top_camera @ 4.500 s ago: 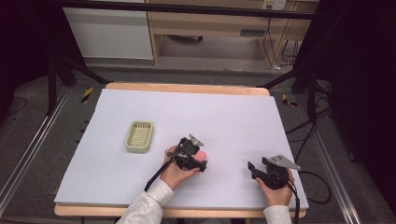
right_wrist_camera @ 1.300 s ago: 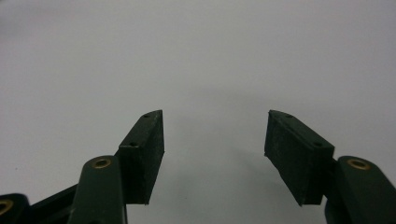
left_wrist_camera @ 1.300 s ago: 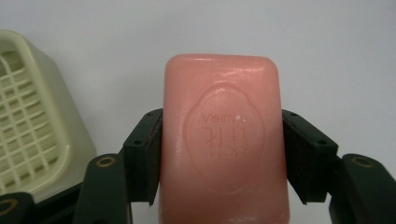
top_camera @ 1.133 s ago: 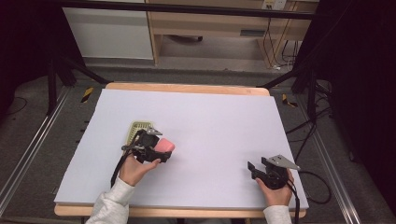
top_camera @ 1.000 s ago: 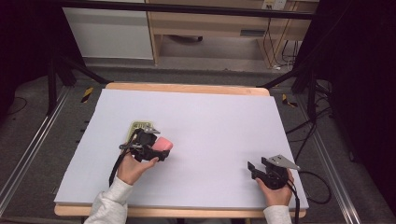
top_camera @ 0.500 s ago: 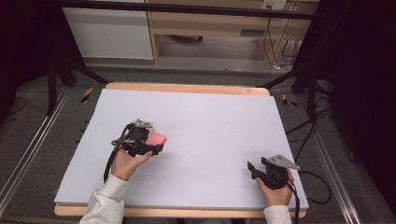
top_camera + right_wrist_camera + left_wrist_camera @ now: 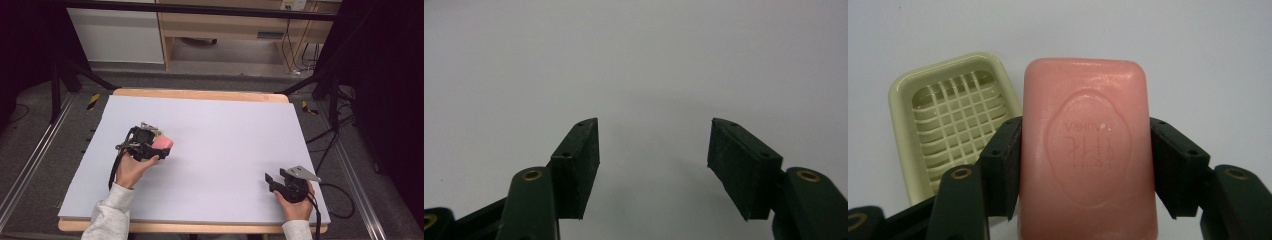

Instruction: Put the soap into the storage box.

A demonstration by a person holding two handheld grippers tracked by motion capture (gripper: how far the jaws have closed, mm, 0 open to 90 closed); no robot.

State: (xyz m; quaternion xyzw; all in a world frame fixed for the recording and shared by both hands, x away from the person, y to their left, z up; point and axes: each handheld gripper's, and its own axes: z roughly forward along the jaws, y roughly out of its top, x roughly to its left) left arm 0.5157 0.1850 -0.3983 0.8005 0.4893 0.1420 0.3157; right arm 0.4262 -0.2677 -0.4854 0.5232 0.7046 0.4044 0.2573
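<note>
Pink soap (image 7: 1087,150) in left jaws, beside dish (image 7: 950,120) rim.

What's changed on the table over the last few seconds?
The left tongs, shut on the pink soap, carried it left across the table to just above the green soap dish. The right tongs stayed put near the front right edge, nothing between their jaws.

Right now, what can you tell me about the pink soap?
The pink soap is a smooth, waxy-looking bar with rounded corners and an oval stamp of raised letters on its face. The left tongs clamp its two long sides with black pads, holding it just above the white table, beside and partly over the pale green soap dish.
</note>
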